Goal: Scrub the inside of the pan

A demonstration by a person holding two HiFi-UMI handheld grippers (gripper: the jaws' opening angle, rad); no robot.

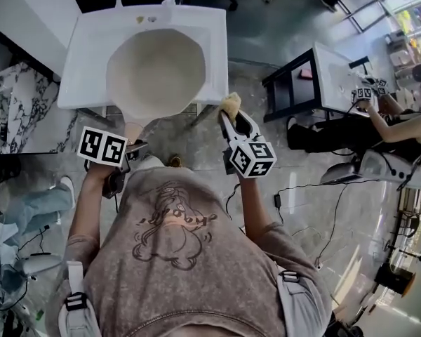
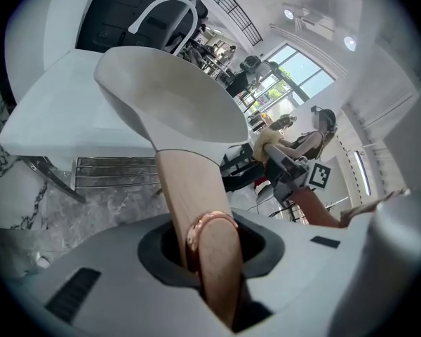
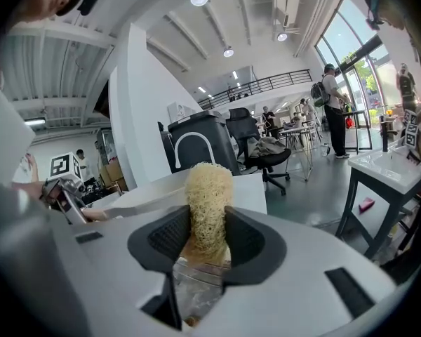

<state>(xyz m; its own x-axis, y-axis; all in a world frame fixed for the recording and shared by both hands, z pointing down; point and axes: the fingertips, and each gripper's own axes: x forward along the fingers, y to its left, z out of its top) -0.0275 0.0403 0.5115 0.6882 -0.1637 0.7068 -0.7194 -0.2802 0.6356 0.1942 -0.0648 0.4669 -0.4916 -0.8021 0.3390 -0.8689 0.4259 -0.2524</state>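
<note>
My left tool (image 2: 210, 251) is clenched on the pale wooden handle (image 2: 186, 188) of a cream, round, shallow pan (image 2: 175, 107). A copper-coloured ring (image 2: 207, 223) circles the handle right at the jaws. In the head view, the handle (image 1: 132, 129) runs from the left tool (image 1: 130, 152) toward 12 o'clock, and the pan (image 1: 154, 72) is held above a white rectangular sink (image 1: 77, 48), with its open side facing up. A white arched faucet (image 2: 161, 9) stands at the sink's far edge, at 12 o'clock.

My right tool (image 3: 207, 234) is squeezed on a pale yellow, fibrous scrubbing pad (image 3: 209, 202), which sticks up past the jaw tips. In the head view, the right tool (image 1: 235, 121) holds the scrubbing pad (image 1: 231, 104) at the pan's 4 o'clock. The pad is outside the pan, close to the sink's near right corner.
</note>
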